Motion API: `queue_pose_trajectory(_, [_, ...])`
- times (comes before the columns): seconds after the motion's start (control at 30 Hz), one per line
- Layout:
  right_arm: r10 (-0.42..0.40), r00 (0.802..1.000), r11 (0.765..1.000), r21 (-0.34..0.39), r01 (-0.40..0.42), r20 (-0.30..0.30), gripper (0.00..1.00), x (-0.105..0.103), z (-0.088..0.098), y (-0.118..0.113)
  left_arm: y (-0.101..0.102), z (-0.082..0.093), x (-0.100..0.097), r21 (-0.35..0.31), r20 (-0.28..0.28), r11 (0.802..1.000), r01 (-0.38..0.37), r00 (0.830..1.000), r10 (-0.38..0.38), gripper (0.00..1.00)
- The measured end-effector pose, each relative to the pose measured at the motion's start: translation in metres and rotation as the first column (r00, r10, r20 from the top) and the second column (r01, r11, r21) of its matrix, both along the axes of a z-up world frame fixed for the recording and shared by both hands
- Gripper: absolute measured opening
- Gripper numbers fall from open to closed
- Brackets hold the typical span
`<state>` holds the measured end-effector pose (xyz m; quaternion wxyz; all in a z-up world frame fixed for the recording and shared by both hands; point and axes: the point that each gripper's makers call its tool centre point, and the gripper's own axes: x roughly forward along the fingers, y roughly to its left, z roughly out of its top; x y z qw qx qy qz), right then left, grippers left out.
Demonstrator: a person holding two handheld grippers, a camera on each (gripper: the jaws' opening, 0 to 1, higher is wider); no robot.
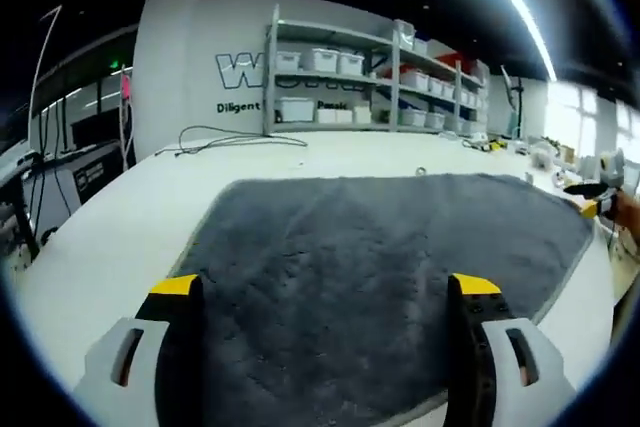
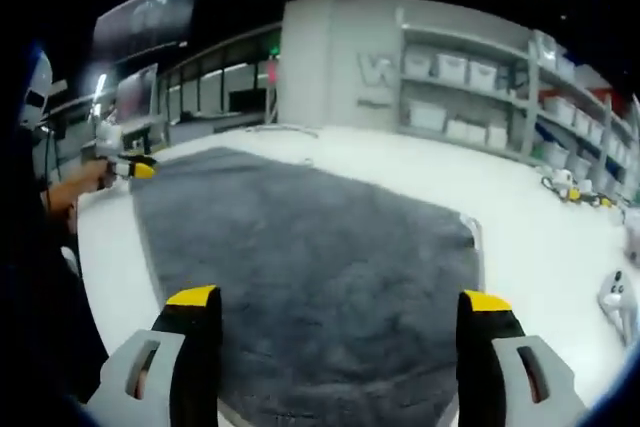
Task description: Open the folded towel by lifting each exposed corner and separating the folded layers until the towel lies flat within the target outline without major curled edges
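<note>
The grey towel (image 1: 380, 277) is seen spread on the table (image 1: 120, 237), directly ahead of both tongs (image 1: 325, 297) (image 2: 340, 312), held apart and empty.

Bare table (image 1: 120, 237) rings the towel (image 1: 380, 267).

the left gripper (image 1: 325, 292) hovers with jaws apart over a grey towel (image 1: 380, 257) spread on the white table (image 1: 120, 237).
</note>
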<state>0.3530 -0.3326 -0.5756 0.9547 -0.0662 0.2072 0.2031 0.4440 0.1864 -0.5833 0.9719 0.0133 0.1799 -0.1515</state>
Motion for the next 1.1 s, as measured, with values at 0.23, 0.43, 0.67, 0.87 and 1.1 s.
queue_pose_trajectory(0.23, [-0.015,1.0,1.0,-0.021,0.015,-0.013,0.99,-0.008,-0.009,0.008,0.014,-0.008,-0.007,0.02,-0.022,1.0,-0.02,1.0,0.021,0.99])
queue_pose_trajectory(0.43, [-0.011,1.0,0.999,-0.03,0.011,-0.016,0.97,-0.015,-0.013,0.015,0.027,-0.011,-0.011,0.044,0.006,0.998,-0.042,0.999,0.041,0.96])
queue_pose_trajectory(0.67, [-0.044,0.997,0.999,-0.006,0.043,-0.063,0.96,-0.024,-0.026,0.017,0.03,-0.013,-0.015,0.053,0.002,0.998,-0.035,0.999,0.035,0.92])
queue_pose_trajectory(0.87, [-0.045,0.996,0.999,0.023,0.046,-0.071,0.96,-0.024,-0.028,0.016,0.029,-0.015,-0.016,0.05,-0.02,0.998,-0.025,0.999,0.026,0.91])
queue_pose_trajectory(1.1, [0.005,0.997,1.0,0.027,-0.003,-0.072,0.96,-0.022,-0.028,0.011,0.029,-0.015,-0.021,0.051,-0.024,0.998,-0.022,0.999,0.024,0.89])
